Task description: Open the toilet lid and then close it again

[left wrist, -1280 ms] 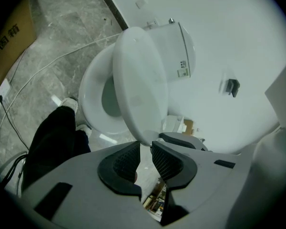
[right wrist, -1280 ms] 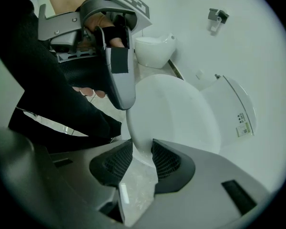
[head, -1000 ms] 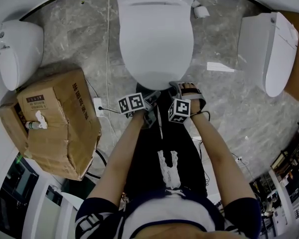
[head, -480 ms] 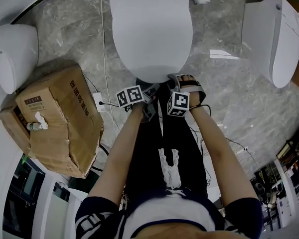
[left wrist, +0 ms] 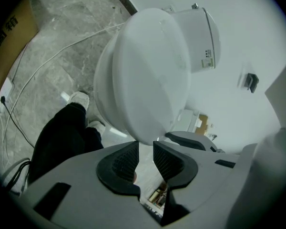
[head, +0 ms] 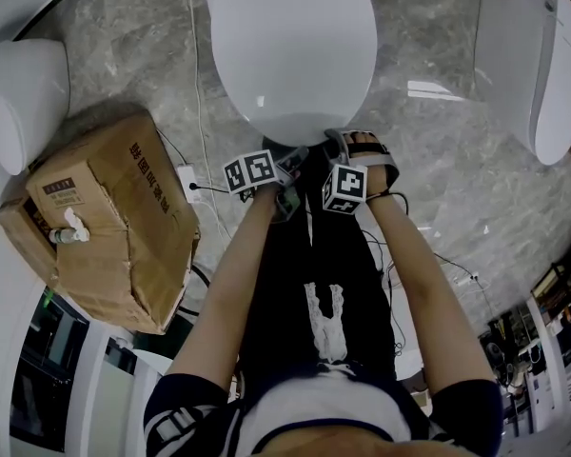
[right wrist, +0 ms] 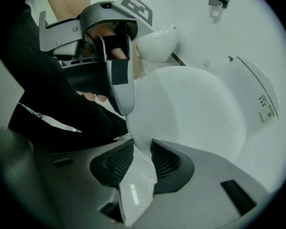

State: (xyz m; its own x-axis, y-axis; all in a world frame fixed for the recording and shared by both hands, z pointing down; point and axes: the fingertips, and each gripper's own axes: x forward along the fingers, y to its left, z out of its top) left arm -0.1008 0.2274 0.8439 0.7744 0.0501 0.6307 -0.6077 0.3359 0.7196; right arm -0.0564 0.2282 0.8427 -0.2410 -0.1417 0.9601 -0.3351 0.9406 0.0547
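- We're seeing the toilet lid (head: 290, 55) lying down on the bowl. Its long axis is running straight away from us, w/ the hinge at the far end and the front tip nearest us.
- The R hand-held gripper (right wrist: 142, 144) is pinching that front rim betw. its pads, pointing steeply down.
- The L hand-held gripper (left wrist: 145, 144) is sitting just below the tip. Its jaws have just been opening, w/ nothing betw. them.
- We're judging the R as better placed, so any lift will be swinging up about the far hinge.
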